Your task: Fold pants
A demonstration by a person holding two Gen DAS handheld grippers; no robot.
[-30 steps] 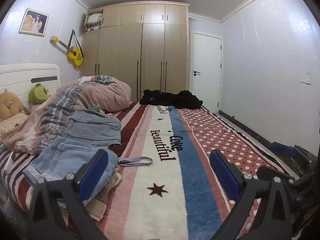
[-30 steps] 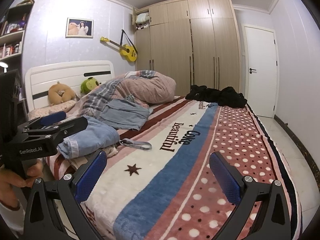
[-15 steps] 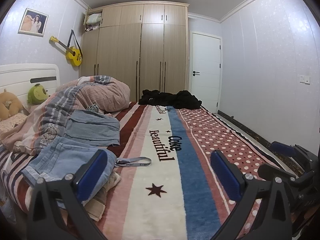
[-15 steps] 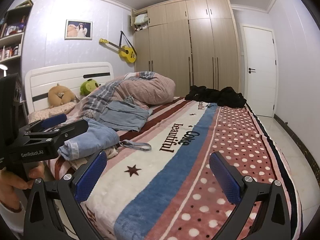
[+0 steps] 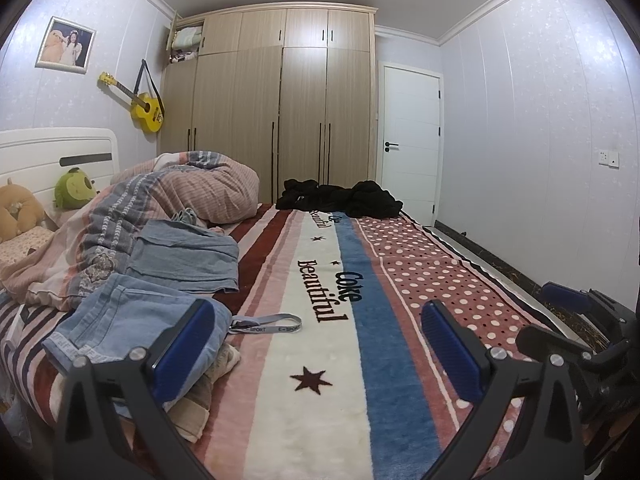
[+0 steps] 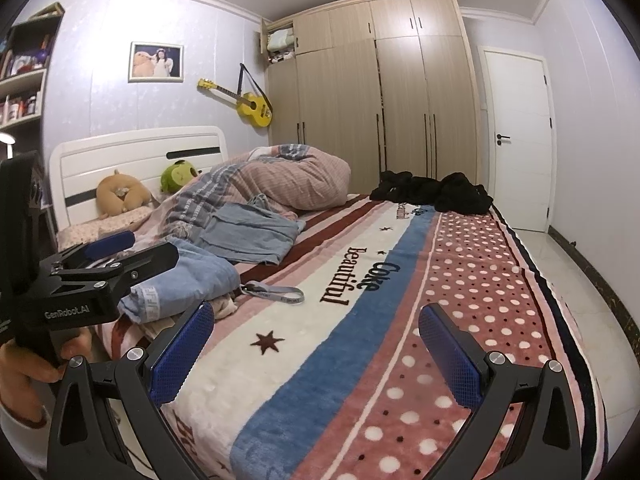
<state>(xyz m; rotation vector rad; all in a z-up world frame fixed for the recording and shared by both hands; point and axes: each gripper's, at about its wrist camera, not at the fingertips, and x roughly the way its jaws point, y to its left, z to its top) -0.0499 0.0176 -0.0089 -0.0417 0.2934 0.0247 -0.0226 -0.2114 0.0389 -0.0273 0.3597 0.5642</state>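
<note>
From the left wrist, the left gripper (image 5: 316,344) hangs with jaws wide and empty over the striped and polka-dot plush blanket (image 5: 344,380); the crumpled black pants (image 5: 340,198) lie heaped at the bed's far edge, well apart. From the right wrist, the right gripper (image 6: 316,344) is likewise spread wide, empty, the black pants (image 6: 432,192) bunched before the wooden wardrobe (image 6: 380,92).

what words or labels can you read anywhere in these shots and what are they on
"Coke Beautiful": on the white stripe of the blanket.
"E-SPORT": on the grey lanyard lying on the blanket.
"GenRobot.AI": on the body of the left gripper, seen from the right wrist camera.
Lettering on the hem of the light blue jeans: too blurred to read.
More blanket text by the black clothes: too small to read.
</note>
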